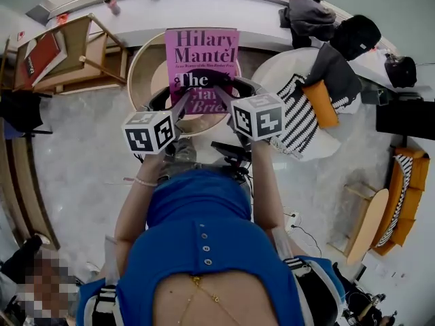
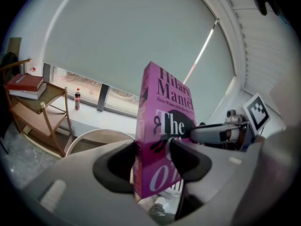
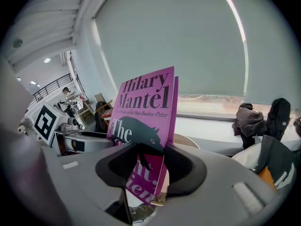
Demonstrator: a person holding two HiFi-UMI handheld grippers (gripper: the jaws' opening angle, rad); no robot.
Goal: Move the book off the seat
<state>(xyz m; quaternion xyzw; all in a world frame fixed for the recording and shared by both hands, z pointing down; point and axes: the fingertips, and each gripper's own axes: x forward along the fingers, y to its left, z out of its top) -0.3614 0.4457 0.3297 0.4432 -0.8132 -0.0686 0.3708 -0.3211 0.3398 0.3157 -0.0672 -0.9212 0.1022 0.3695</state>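
Head view puts the book (image 1: 202,53) in the air, cover facing me, over a round wooden rim (image 1: 139,66) that I take to be the seat, though the book hides most of it. I judge this as mid-carry; next I need a free spot to set it down. My left tool (image 2: 153,157) and right tool (image 3: 150,161) each stand wide, pads clamped on the book's lower side edges.

The right gripper (image 3: 150,166) clamps its two dark jaws on the lower part of an upright pink book (image 3: 143,109), while the left gripper (image 3: 70,135) reaches its cover from the left and dark clothing (image 3: 249,119) lies on the window ledge (image 3: 207,125) at right
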